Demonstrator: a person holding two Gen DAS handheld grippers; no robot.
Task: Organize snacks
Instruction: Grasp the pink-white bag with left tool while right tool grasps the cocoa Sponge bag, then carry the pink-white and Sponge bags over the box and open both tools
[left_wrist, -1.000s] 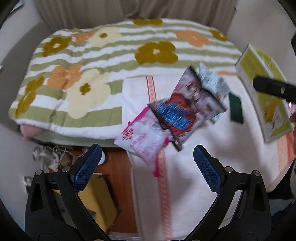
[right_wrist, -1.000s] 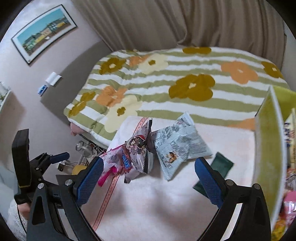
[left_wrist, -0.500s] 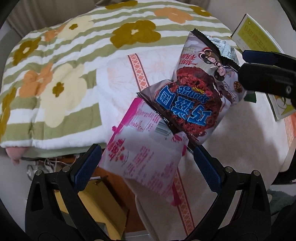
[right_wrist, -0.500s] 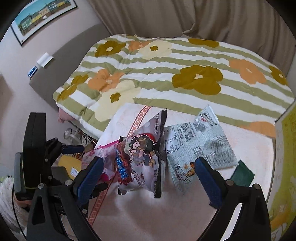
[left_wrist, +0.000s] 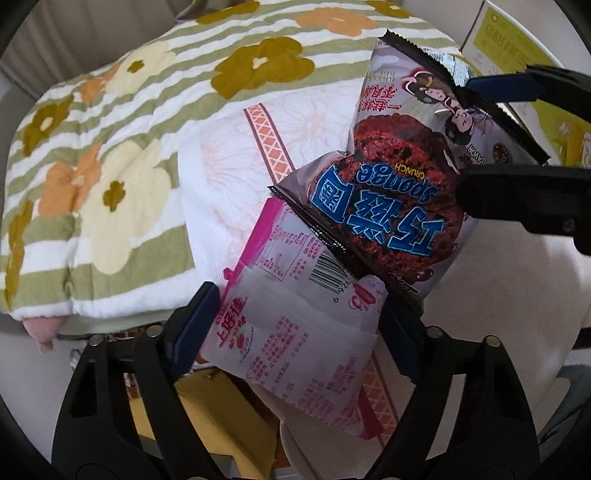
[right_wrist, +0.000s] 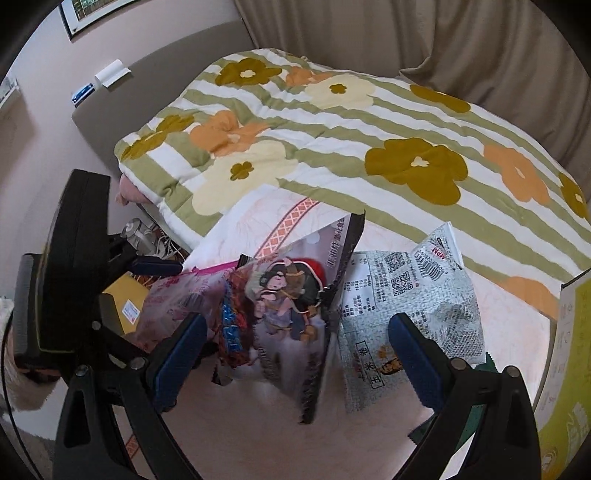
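Our left gripper (left_wrist: 297, 325) sits at the lower middle of its view with both blue pads spread to either side of the pink snack bag (left_wrist: 295, 347); the pads look close to the bag's edges, but we cannot tell whether they press on it yet. Our right gripper (right_wrist: 295, 350) is spread wide at the bottom of its own view, straddling the purple chocolate snack bag (right_wrist: 291, 314) without gripping it.

The risk we see is overlap: in the left view the purple bag's lower corner lies on top of the pink one, so lifting the pink bag could drag or flip its neighbour. The pink bag also hangs past the edge of the white blanket (left_wrist: 229, 162), so a weak pinch on slick, puffy film could let it slip to the floor. With the two tools so near each other, they might collide.

The pink bag is glossy, lightly crumpled, barcode side up. The purple bag stands partly on edge. The grey printed bag (right_wrist: 410, 295) lies flat to its right.
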